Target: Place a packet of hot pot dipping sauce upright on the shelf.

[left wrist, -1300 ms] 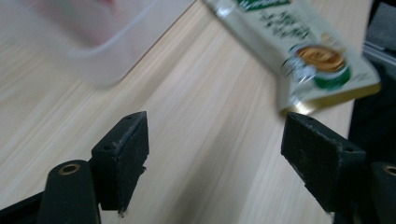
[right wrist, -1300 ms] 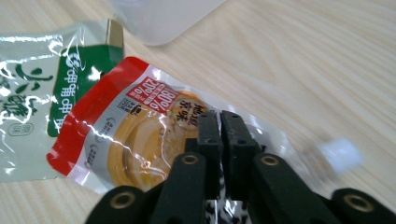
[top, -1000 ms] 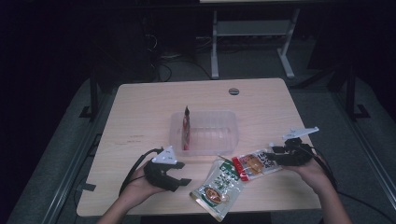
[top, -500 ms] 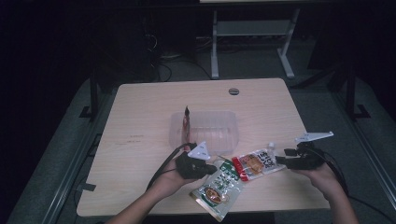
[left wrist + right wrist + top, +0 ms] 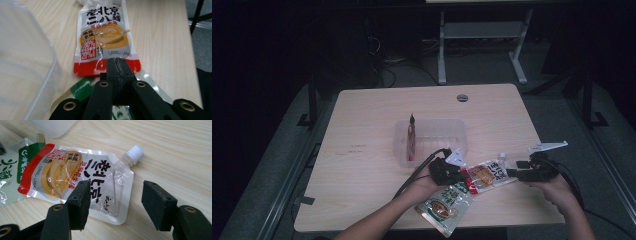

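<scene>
Your left claw (image 5: 117,68) is pressed together at the red bottom edge of the sauce pouch (image 5: 105,40), pinching nothing visible; your right claw (image 5: 115,202), jaws just opening, straddles the pouch's spout end; it lies flat on the desk (image 5: 362,150), overlapping a green packet (image 5: 444,207).

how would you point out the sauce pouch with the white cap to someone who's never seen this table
Start at the clear plastic tub in the middle of the wooden table, then look just toward the person's side and right of it. The red pouch lies flat there, between the two claws. Unlike the green pouch it overlaps, it has a white screw cap and an orange sauce picture.
</scene>
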`<action>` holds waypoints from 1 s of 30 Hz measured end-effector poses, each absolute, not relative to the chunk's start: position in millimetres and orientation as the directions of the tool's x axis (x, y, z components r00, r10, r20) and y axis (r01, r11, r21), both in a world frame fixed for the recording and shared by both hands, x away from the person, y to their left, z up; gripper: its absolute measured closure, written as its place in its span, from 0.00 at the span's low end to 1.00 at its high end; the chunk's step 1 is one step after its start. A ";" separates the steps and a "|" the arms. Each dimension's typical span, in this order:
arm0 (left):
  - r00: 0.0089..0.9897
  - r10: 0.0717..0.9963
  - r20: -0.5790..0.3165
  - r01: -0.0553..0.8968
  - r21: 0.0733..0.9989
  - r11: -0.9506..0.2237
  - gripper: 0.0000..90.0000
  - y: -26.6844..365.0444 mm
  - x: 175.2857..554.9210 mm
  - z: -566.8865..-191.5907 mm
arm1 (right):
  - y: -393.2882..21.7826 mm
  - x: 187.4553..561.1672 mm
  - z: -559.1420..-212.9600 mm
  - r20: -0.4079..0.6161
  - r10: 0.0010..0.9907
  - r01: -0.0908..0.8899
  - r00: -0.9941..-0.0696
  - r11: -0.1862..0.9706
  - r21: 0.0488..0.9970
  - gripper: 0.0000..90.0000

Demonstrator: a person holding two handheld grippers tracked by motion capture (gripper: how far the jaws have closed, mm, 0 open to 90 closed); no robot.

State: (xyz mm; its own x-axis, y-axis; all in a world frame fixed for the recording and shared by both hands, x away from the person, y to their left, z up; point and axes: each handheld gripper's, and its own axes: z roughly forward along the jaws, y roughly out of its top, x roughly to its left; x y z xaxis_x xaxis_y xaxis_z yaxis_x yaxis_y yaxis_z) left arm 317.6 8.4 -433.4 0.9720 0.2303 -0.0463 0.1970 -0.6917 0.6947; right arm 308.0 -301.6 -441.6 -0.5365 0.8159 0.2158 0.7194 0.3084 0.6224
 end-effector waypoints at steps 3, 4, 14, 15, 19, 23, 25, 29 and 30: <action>0.970 0.237 -0.049 0.204 0.693 -0.692 0.99 1.9 321.3 -440.0 | -302.7 309.1 -443.2 0.220 0.813 0.720 -0.539 0.309 0.621 0.44; 0.970 0.237 -0.049 0.205 0.688 -0.696 0.99 -0.1 323.4 -442.6 | -302.6 309.0 -443.2 0.227 0.815 0.726 -0.533 0.302 0.618 0.44; 0.970 0.239 -0.035 0.201 0.666 -0.719 0.99 -6.7 330.2 -453.7 | -302.0 312.8 -448.4 0.236 0.808 0.730 -0.541 0.311 0.609 0.43; 0.969 0.243 -0.032 0.203 0.663 -0.720 1.00 -7.6 329.8 -454.9 | -301.7 313.3 -449.2 0.237 0.804 0.727 -0.545 0.312 0.612 0.43; 0.974 0.227 -0.012 0.184 0.626 -0.757 1.00 -9.7 329.4 -460.2 | -302.1 314.4 -450.8 0.259 0.801 0.736 -0.539 0.299 0.607 0.42; 0.973 0.229 -0.026 0.193 0.633 -0.750 1.00 -9.2 330.2 -460.9 | -304.2 316.2 -453.1 0.289 0.796 0.744 -0.532 0.276 0.609 0.42; 0.973 0.228 -0.032 0.196 0.632 -0.749 1.00 -8.7 331.3 -460.9 | -305.0 317.9 -455.3 0.305 0.793 0.751 -0.527 0.267 0.603 0.42; 0.974 0.223 -0.031 0.192 0.630 -0.753 1.00 -8.4 331.8 -460.7 | -305.5 323.4 -461.9 0.341 0.786 0.770 -0.516 0.251 0.587 0.42; 0.974 0.223 -0.031 0.193 0.630 -0.752 1.00 -8.4 331.8 -460.7 | -305.4 324.6 -463.5 0.347 0.783 0.772 -0.517 0.252 0.583 0.42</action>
State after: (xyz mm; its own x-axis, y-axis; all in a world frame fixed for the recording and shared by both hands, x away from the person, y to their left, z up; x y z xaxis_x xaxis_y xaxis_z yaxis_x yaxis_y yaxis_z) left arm 331.8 -8.4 -460.7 0.9742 0.2233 -0.0314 0.1928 -0.7525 0.6298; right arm 324.6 -305.4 -463.5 -0.5172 0.7826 0.3465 0.7724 0.2524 0.5828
